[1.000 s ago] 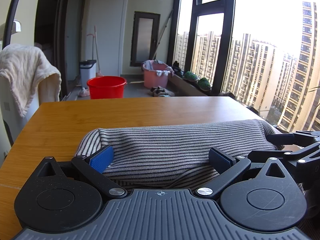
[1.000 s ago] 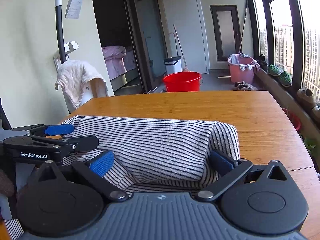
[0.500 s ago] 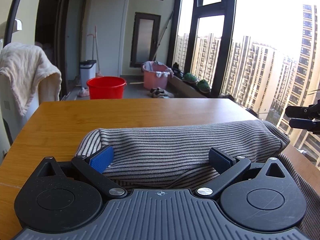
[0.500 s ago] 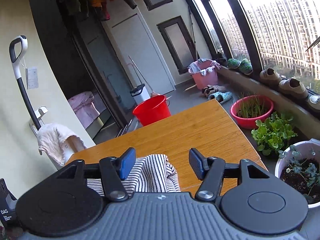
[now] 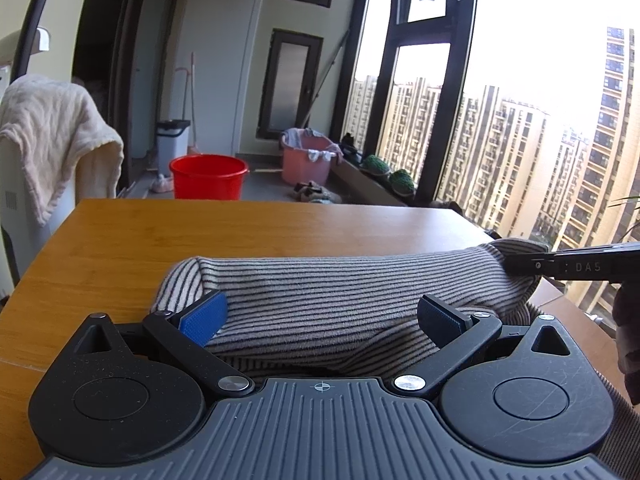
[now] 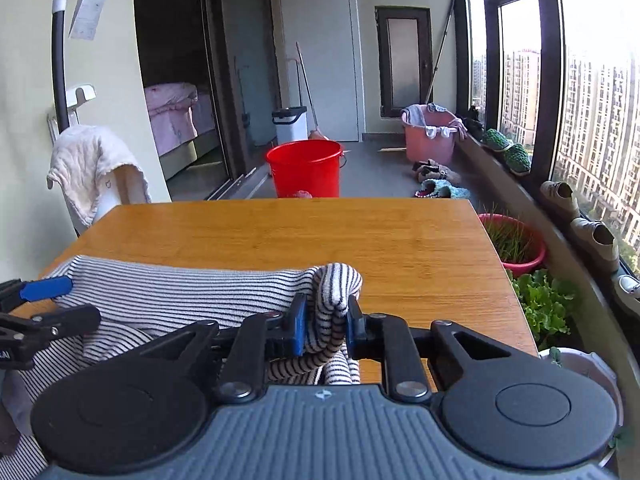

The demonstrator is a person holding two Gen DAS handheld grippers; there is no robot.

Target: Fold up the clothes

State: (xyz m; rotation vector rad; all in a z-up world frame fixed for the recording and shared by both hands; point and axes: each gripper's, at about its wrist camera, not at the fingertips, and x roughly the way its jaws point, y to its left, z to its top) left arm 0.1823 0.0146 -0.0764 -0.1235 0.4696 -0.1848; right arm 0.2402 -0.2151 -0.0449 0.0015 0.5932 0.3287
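Cloth is bunched between the pads of our right gripper point(image 6: 323, 322), whose jaws are closing on a thick fold at the right end of the striped garment point(image 6: 180, 292); the pads already press on that fold, so we count it as clamped. Nearest us in the left wrist view, our left gripper point(image 5: 320, 314) stands with its jaws wide apart, the garment lying between the blue pads but not pinched. That imbalance is our first worry: if we lift or pull with the right side while the left end is loose, the garment will likely drag across the wooden table point(image 6: 280, 232) and skew instead of folding square. We also judge that the right grip holds several layers in a lump, so one layer could slip out and leave a crooked edge. The garment lies along the near edge of the table, part of it draping off toward us, and its own weight may pull more of it down. Farther off, the right edge of the table is close to the pinched end, so a wide swing could carry the cloth over it. The red bucket point(image 6: 306, 168) on the floor beyond seems well clear.
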